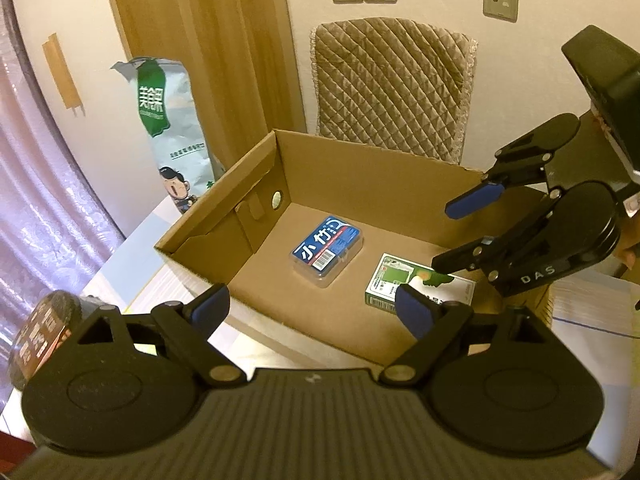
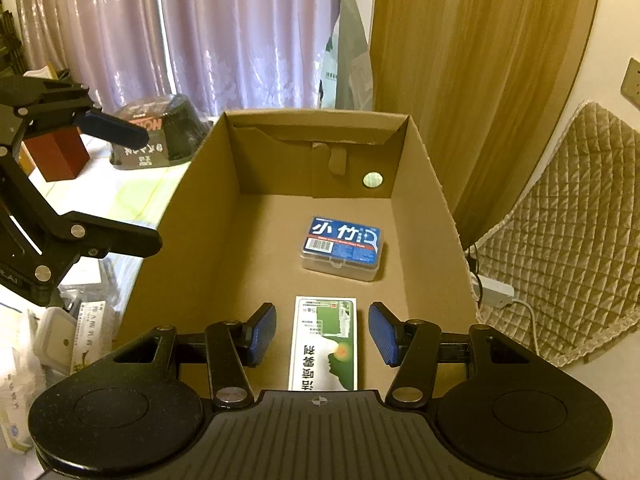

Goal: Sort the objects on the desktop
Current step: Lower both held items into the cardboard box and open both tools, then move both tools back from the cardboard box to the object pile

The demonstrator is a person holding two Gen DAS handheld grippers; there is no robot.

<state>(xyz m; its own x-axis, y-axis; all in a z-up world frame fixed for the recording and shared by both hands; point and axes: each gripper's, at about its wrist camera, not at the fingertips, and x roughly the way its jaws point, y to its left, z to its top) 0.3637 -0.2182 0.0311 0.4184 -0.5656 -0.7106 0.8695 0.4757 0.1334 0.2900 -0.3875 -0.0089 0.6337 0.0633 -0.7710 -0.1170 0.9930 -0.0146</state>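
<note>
An open cardboard box point(image 1: 216, 208) point(image 2: 432, 220) stands on the table. On its floor lie a clear plastic case with a blue label point(image 1: 327, 250) point(image 2: 342, 250) and a green-and-white carton point(image 1: 416, 284) point(image 2: 323, 344). My right gripper point(image 2: 323, 332) point(image 1: 458, 232) is open inside the box, with a blue pad on either side of the carton and a gap on both sides. My left gripper point(image 1: 312, 309) point(image 2: 124, 184) is open and holds nothing. It hovers over the box's near left rim.
A tall snack bag point(image 1: 172, 128) stands behind the box. A chair with a quilted cover point(image 1: 392, 80) point(image 2: 560, 240) is beyond it. A black instant-noodle bowl point(image 2: 160, 132) point(image 1: 40, 336), a red-brown block point(image 2: 56, 152) and small packets point(image 2: 52, 336) sit left of the box. A white power strip point(image 2: 494, 290) lies to its right.
</note>
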